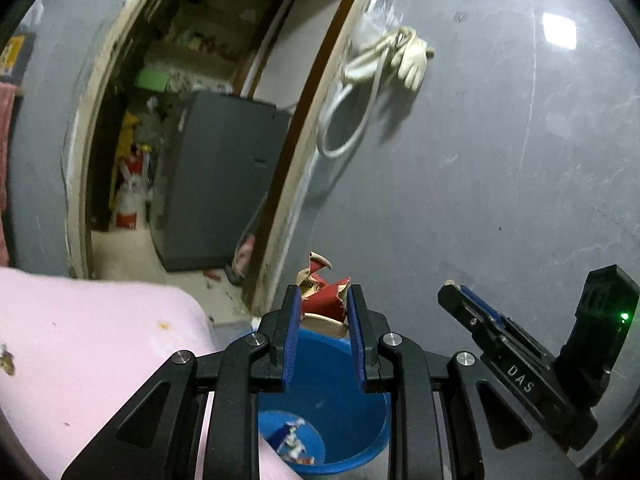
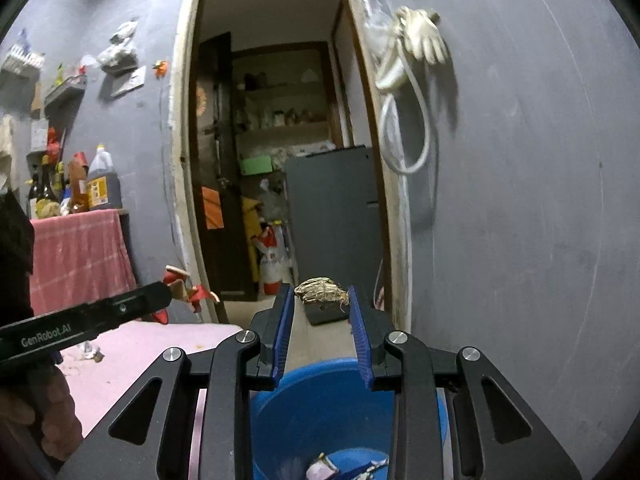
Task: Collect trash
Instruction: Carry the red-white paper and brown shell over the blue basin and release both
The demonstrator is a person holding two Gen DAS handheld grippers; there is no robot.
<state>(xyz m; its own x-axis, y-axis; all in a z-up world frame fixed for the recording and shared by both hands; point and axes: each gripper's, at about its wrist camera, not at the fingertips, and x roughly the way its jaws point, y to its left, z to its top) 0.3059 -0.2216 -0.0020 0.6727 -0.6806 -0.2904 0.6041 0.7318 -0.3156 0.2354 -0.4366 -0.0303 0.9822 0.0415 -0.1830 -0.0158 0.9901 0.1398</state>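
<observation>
Grey painted wall (image 2: 520, 200) all around, with an open doorway onto a cluttered back room and a dark grey cabinet (image 2: 332, 216) inside. Pink tabletop (image 1: 100, 340) on the left, a few crumbs on it. Round blue plastic bin (image 1: 340, 392) right below both claws, just beside the table edge, some wrappers already at the bottom. White rubber gloves and a looped white hose (image 2: 404, 92) hanging by the door frame.

Left gripper (image 1: 323, 308) pinched on a torn red and tan paper scrap (image 1: 326, 296), held up above the bin; letters on it too chopped to read. Right gripper (image 2: 320, 316) closed on a small brownish dried straw bundle (image 2: 322, 295), also above the bin.

"GenRobot.AI" printed along the left claw's side, "DAS" on the right one's.
</observation>
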